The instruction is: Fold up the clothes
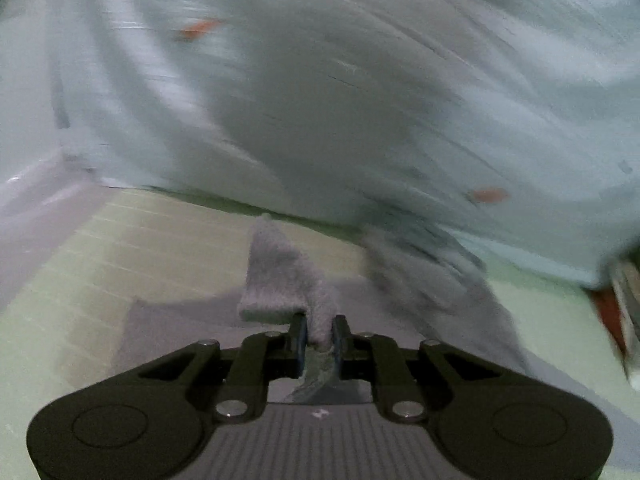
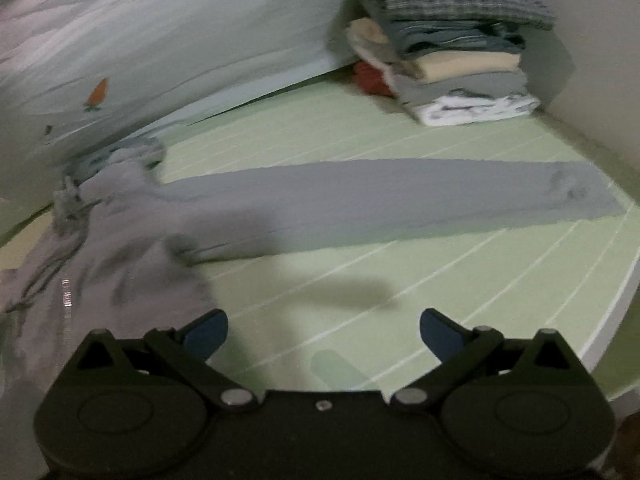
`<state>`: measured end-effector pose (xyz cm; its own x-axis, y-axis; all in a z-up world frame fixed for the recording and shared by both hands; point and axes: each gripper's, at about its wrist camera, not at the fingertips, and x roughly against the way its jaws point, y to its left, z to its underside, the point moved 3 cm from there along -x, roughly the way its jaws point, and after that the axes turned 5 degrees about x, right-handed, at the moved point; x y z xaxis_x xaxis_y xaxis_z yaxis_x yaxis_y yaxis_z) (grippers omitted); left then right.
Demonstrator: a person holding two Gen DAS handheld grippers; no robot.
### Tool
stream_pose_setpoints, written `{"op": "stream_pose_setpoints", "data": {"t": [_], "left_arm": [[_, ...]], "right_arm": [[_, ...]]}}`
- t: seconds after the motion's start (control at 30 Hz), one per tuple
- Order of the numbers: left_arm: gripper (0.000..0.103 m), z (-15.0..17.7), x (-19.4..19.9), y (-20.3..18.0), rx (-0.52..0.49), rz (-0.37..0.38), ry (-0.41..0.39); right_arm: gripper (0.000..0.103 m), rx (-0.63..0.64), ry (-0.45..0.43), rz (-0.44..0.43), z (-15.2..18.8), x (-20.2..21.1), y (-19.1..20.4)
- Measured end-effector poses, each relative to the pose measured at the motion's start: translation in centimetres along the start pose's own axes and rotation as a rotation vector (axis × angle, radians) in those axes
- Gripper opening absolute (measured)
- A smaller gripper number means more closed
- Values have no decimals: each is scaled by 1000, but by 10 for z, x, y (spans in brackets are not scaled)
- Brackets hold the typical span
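Grey trousers (image 2: pixel 360 196), soft knit, lie across my green lined sheet (image 2: pixel 440 280); left gripper (image 1: pixel 319 336) pinches a fuzzy cuff (image 1: pixel 280 280), right gripper (image 2: pixel 324 332) spread wide, empty, near them.

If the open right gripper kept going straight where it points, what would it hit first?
Probably the bare green striped sheet just ahead of the right gripper, short of the long grey garment leg; depth is hard to judge.

No readable text, labels, brands or nos. in either view (both blurred); the pale sheet (image 2: pixel 160 40) bears only small orange carrot pics, no lettering.
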<state>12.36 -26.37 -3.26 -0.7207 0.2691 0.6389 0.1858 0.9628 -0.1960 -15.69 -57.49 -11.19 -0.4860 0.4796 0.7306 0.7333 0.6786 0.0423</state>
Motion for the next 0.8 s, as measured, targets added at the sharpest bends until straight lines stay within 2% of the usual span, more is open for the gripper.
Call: {"op": "stream_pose_setpoints", "data": {"t": [0.1, 0.13, 0.17, 0.23, 0.27, 0.43, 0.6, 0.7, 0.8], "left_arm": [[40, 22, -6, -41, -71, 32, 59], [50, 28, -7, -52, -94, 39, 77], [64, 32, -7, -55, -110, 34, 86], [83, 36, -2, -53, -112, 5, 80], [87, 37, 0, -50, -108, -15, 75], [89, 42, 2, -22, -81, -133, 101], [95, 48, 11, 11, -72, -196, 133], [95, 52, 12, 30, -64, -212, 163], [95, 54, 10, 46, -63, -193, 184]], "right_arm": [[103, -11, -6, 7, -5, -2, -29], [103, -16, -4, 4, -5, -2, -35], [103, -21, -1, 2, -6, -2, -42], [103, -27, 3, -1, -4, -4, -49], [103, -28, 7, -6, -3, -6, -51], [103, 11, 25, -54, 0, -15, -43], [103, 60, -5, -120, -11, -19, -11], [103, 112, -34, -165, -23, -20, 19], [103, 135, -25, -220, -34, -29, 54]]}}
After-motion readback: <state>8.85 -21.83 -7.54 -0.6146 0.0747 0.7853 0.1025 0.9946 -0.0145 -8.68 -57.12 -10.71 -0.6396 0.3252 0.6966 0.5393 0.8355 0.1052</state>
